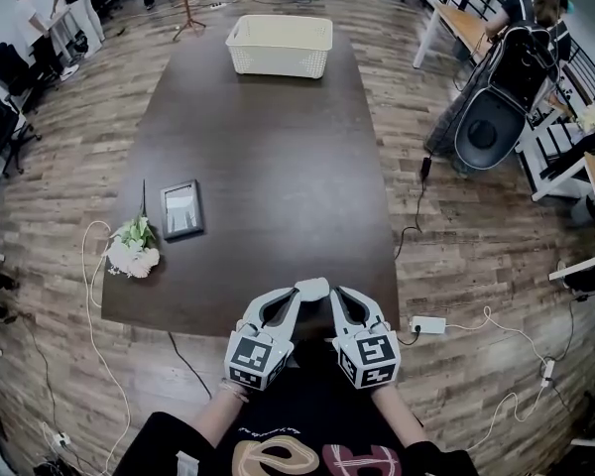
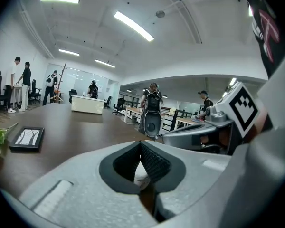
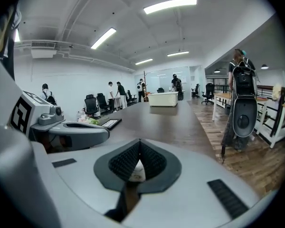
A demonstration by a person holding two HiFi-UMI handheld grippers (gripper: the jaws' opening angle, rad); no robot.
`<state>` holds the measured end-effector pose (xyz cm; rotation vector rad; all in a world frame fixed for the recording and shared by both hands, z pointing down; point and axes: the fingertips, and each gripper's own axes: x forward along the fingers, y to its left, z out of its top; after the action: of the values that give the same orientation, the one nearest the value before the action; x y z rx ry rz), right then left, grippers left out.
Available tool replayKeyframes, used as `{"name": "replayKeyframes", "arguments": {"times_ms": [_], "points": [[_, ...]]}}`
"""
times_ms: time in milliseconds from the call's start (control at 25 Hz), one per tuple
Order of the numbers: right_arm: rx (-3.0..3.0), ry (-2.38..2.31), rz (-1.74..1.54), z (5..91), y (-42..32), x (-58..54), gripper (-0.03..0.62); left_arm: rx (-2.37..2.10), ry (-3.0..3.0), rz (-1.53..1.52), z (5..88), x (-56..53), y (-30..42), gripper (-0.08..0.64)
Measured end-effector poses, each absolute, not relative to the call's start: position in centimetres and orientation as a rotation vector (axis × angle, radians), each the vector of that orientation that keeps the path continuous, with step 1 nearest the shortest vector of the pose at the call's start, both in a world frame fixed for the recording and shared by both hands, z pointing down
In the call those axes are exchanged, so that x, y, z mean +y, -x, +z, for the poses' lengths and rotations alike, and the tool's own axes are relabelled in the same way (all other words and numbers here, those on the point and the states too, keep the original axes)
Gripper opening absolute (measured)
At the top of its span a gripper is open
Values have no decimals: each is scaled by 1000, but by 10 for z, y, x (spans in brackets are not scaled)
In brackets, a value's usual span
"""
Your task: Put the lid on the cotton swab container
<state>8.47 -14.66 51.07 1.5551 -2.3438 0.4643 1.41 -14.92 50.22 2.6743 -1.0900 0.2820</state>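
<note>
Head view, lower centre: left gripper (image 1: 294,297) and right gripper (image 1: 335,296), both clamped empty, flank a small white object (image 1: 312,287) at their tips, equally near.

dark table (image 1: 278,167), wood floor (image 1: 476,296), ceiling lights (image 3: 170,4)

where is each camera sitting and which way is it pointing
Head view: on the person's head, facing steeply down over the dark table toward the basket; shows forearms, left gripper and right gripper.
Left gripper view: rides the left gripper, facing low along the table; shows its shut jaws, right gripper beside.
Right gripper view: rides the right gripper, same direction; shut jaws, left gripper beside.
Shared: both gripper views see the basket and picture frame.
</note>
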Motion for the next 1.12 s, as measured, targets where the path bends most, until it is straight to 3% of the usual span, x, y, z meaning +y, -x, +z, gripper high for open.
{"name": "replayKeyframes", "arguments": {"times_ms": [1120], "points": [[-2298,-1683,524,510,-86,-110,6,-970,-2781,338,493,-115,-10,6]]}}
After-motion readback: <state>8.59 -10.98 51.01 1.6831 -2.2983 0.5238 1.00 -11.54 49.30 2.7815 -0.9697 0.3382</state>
